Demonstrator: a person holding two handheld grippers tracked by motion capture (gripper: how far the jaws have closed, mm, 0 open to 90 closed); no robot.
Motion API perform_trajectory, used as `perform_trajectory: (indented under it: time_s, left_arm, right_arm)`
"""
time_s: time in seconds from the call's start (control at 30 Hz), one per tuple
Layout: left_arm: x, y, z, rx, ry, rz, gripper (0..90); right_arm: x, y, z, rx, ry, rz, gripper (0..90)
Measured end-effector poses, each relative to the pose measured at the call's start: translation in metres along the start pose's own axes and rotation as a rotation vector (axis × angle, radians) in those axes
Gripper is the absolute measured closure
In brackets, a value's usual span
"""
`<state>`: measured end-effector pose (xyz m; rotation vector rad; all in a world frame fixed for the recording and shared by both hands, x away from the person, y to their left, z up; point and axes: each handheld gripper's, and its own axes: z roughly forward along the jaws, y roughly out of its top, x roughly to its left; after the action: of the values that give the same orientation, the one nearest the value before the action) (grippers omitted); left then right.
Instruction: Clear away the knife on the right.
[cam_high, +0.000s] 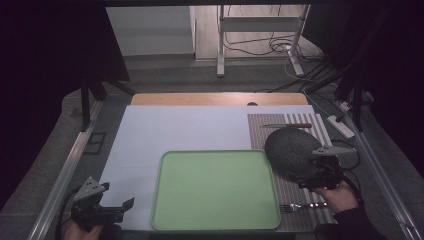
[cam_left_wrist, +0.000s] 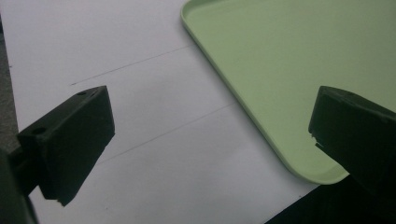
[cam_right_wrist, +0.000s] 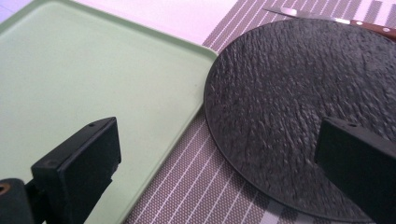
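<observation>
One tray (cam_high: 215, 190), plate (cam_high: 290, 150), knife (cam_high: 287, 125), fork (cam_high: 305, 206), placemat (cam_high: 260, 131).

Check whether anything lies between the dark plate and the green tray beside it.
Nothing visible does. The dark plate sits on the striped mat against the bare green tray; the fork and knife lie aside.

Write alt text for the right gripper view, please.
A round black textured plate lies on a grey striped placemat, beside an empty pale green rectangular tray. The open right tool frames them, and a knife lies beyond the plate.
</observation>
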<state>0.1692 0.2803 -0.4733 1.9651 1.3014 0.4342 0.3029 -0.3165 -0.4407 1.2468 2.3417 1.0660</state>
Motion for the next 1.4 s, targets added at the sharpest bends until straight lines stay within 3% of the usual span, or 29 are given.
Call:
perform_trajectory:
  time_s: [0.63,0.83,1.4]
  left_arm:
    - [0.0,0.0,-0.001,-0.007,-0.014,-0.004,1.0]
    - [0.001,0.0,-0.001,-0.011,-0.015,-0.008,0.8]
    - [0.002,0.0,0.0,-0.004,-0.027,-0.012,0.8]
  right_arm:
    - [-0.031,0.024,0.026,0.027,-0.038,0.029,0.7]
    - [-0.041,0.035,0.036,0.027,-0.05,0.06,0.7]
    - [-0.07,0.064,0.067,0.06,-0.089,0.033,0.0]
